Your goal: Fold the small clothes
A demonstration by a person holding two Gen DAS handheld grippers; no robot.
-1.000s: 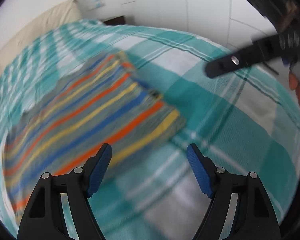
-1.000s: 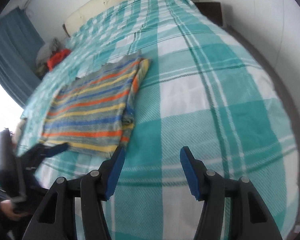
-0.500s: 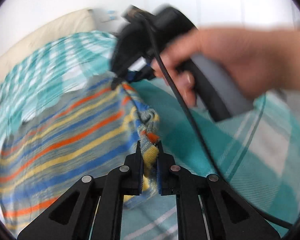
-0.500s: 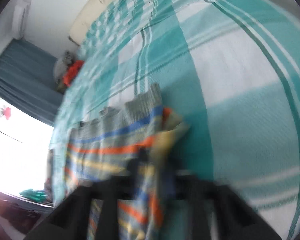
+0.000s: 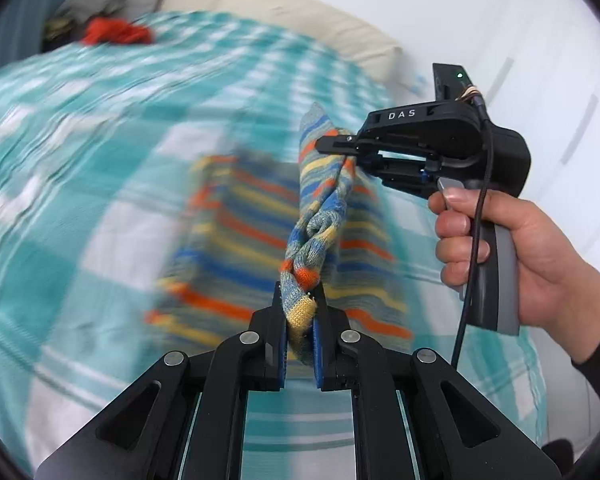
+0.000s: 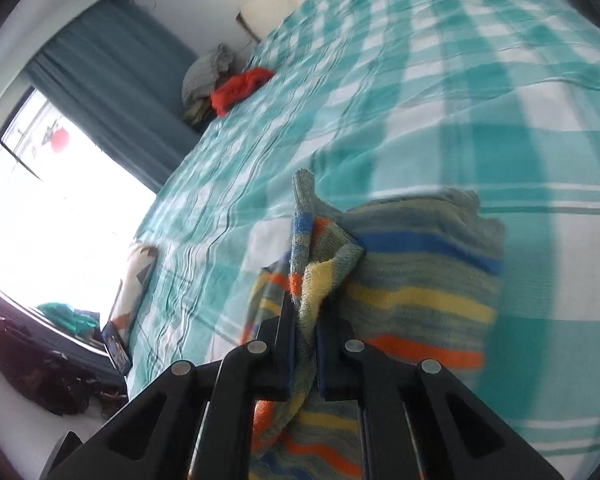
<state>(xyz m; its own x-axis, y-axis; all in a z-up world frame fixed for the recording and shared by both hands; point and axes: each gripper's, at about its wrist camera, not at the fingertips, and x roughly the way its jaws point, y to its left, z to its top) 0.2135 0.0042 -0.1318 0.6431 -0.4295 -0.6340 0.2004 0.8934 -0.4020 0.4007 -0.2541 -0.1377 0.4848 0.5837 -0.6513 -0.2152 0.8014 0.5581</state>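
A striped knit garment (image 5: pixel 260 236), grey with orange, yellow and blue bands, lies on the teal checked bed. My left gripper (image 5: pixel 299 320) is shut on one corner of its edge. My right gripper (image 5: pixel 332 147) is shut on the far end of the same edge, held by a hand. The edge (image 5: pixel 320 208) hangs twisted and lifted between the two grippers. In the right wrist view the right gripper (image 6: pixel 303 320) pinches the garment (image 6: pixel 420 288), the rest of which lies blurred below.
The teal checked bedspread (image 5: pixel 80 152) covers the bed. A red cloth (image 6: pixel 240 86) and a grey bundle (image 6: pixel 206 72) lie at the far corner by the headboard. A window with a curtain (image 6: pixel 112 92) and clutter on the floor (image 6: pixel 40 360) are beside the bed.
Both grippers went from open above the bed to shut on the garment's edge. They have since lifted that edge off the bed and it now hangs twisted between them.
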